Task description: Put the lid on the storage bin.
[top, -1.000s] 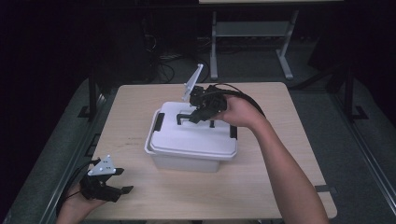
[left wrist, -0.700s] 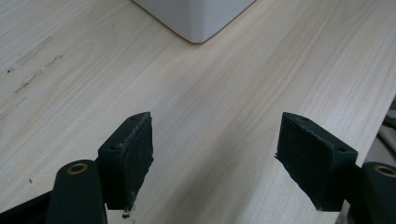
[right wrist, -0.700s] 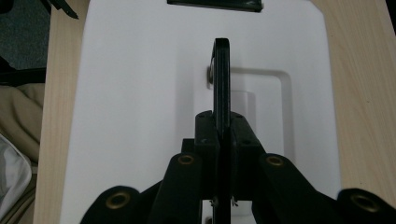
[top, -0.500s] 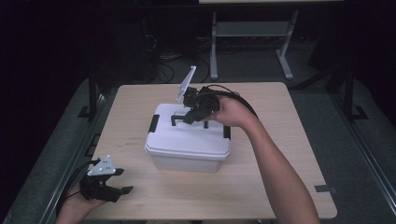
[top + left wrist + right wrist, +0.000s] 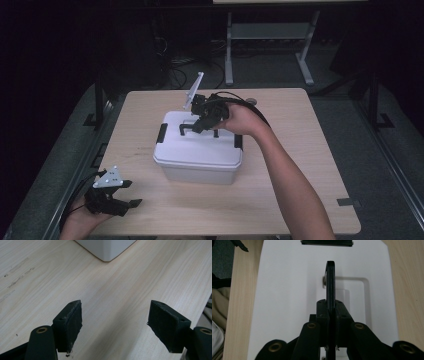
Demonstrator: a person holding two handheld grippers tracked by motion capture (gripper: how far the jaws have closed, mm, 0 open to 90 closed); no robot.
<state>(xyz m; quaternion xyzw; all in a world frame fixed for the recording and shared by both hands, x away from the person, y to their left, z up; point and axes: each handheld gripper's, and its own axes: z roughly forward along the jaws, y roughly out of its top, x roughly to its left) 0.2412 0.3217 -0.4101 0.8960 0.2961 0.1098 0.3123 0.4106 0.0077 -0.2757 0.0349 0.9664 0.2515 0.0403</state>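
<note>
I hold the right gripper (image 5: 197,125) with its fingers pressed on the black raised handle (image 5: 330,280) of the white plastic lidded box (image 5: 200,150) in the middle of the light wooden desk (image 5: 300,165), probably to lift it. The left gripper (image 5: 127,204) rests at the near left corner, fingers wide. The room around is dark.

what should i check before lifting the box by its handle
1. Right gripper shut on the handle: ok.
2. Handle raised upright off the lid: ok.
3. Near latch fastened: cannot tell.
4. Far latch fastened: cannot tell.
5. Left gripper open and apart from the box, at the table corner: ok.
6. Grip centred on the handle: cannot tell.
</note>
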